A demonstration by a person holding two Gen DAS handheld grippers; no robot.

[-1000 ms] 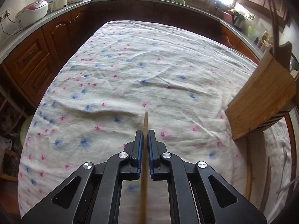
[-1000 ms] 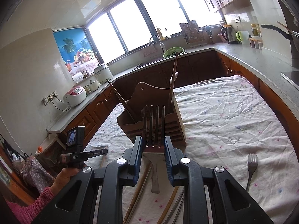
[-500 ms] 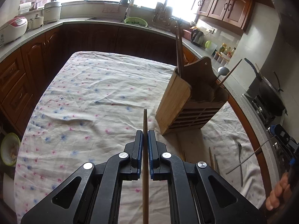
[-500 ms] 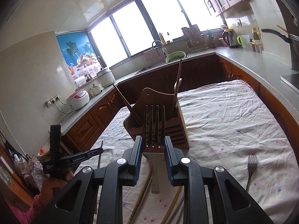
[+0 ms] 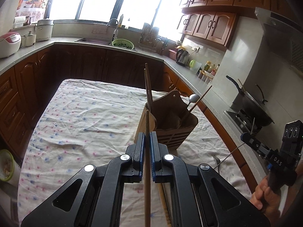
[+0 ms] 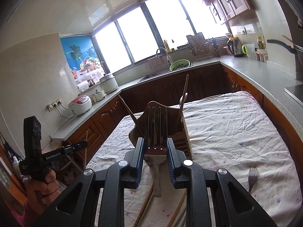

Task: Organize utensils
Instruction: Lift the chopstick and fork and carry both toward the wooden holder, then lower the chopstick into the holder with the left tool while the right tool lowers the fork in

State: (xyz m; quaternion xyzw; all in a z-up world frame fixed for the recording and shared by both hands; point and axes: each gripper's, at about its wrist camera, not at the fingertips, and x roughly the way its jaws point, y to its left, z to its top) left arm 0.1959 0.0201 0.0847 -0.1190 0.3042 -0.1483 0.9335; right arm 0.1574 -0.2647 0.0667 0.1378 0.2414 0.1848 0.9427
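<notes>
My left gripper (image 5: 147, 139) is shut on a single wooden chopstick (image 5: 147, 179) that points ahead, its tip just short of the wooden utensil holder (image 5: 170, 130). That holder stands on the flowered tablecloth (image 5: 85, 117) with chopsticks (image 5: 148, 87) and a spoon (image 5: 194, 98) in it. My right gripper (image 6: 154, 148) is shut on a metal fork (image 6: 155, 128), tines forward, handle hanging below, right in front of the holder (image 6: 182, 141). In the right wrist view, the left gripper (image 6: 83, 144) shows at the left in a hand.
A second fork (image 6: 252, 176) lies on the cloth at the right, and loose chopsticks (image 6: 145, 206) lie near me. Wooden cabinets and a grey counter (image 5: 170, 60) ring the table. A rice cooker (image 6: 80, 105) sits at the left and a wok (image 5: 253, 106) at the right.
My left gripper has risen and tilted up with the chopstick, bringing the holder from the right edge to straight ahead. The right gripper and its fork have stayed put.
</notes>
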